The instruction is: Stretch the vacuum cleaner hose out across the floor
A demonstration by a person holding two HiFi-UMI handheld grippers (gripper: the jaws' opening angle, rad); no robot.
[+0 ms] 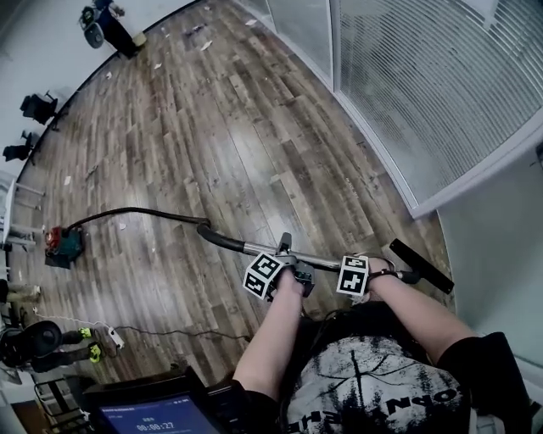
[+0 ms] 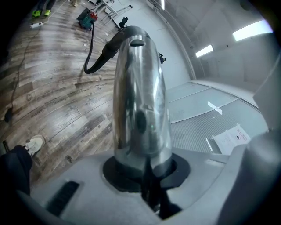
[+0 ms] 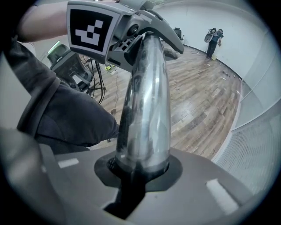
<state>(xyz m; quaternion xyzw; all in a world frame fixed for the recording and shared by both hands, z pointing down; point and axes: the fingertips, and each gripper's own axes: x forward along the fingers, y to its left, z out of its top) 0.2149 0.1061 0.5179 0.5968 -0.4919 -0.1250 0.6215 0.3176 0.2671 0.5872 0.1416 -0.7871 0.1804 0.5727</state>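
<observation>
A red and teal vacuum cleaner point(image 1: 64, 244) stands on the wooden floor at the left. Its black hose point(image 1: 136, 212) runs right to a curved black handle point(image 1: 219, 239) and on into a shiny metal tube point(image 1: 327, 260), which ends in a black floor nozzle point(image 1: 422, 265). My left gripper point(image 1: 293, 269) is shut on the tube near the handle end. Further along, close to the nozzle, my right gripper point(image 1: 377, 273) is shut on it as well. The left gripper view looks along the tube point(image 2: 140, 101) to the hose point(image 2: 94, 48) and the vacuum cleaner point(image 2: 88, 17). The right gripper view shows the tube point(image 3: 145, 110) running up to the left gripper's marker cube point(image 3: 90, 28).
A glass wall with blinds point(image 1: 424, 93) borders the floor on the right. A power strip with a cable point(image 1: 110, 337) lies at the lower left, next to dark equipment point(image 1: 34, 343). A device with a screen point(image 1: 161, 411) sits below me. A person point(image 1: 106, 25) stands far off.
</observation>
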